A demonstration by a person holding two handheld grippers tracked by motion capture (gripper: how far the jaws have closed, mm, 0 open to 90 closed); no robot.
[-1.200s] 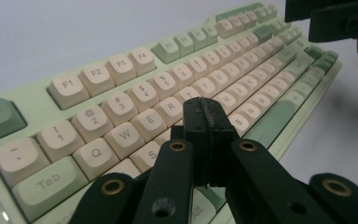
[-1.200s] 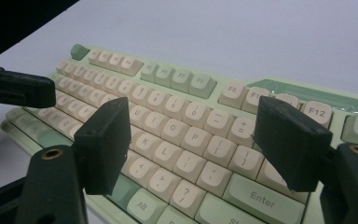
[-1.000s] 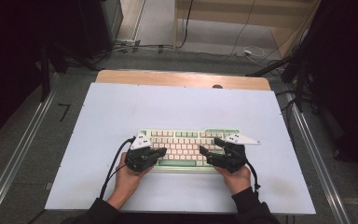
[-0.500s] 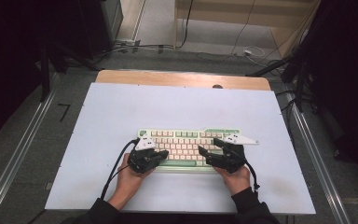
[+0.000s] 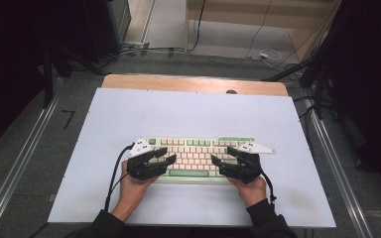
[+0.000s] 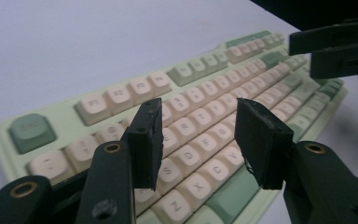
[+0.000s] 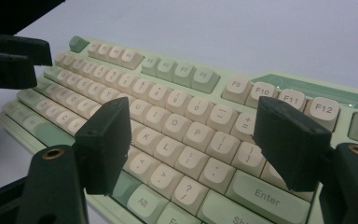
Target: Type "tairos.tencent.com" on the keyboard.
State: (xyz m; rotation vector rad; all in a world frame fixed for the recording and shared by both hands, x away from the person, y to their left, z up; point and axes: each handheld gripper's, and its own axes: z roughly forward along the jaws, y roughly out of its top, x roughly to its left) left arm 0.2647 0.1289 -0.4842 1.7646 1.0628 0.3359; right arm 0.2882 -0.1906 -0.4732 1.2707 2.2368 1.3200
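Keyboard (image 5: pixel 198 157), pale green with cream keycaps, lies flat near the middle of the white bench (image 5: pixel 188 114), a little toward the near edge, its long side running left to right. Over its left end hovers the left gripper (image 5: pixel 164 155), held in the person's left hand (image 5: pixel 131 191), pointing right across the keys. Its jaws have just been opening and now stand about half apart with nothing between them; in the left gripper view the letter rows show through the gap below the pads, untouched. Over the keyboard's right end sits the right gripper (image 5: pixel 219 162), held in the right hand (image 5: pixel 252 191), pointing left toward the other one. Its jaws stand wide apart and empty, above the keys around the Enter key (image 7: pixel 266 195) in the right gripper view.
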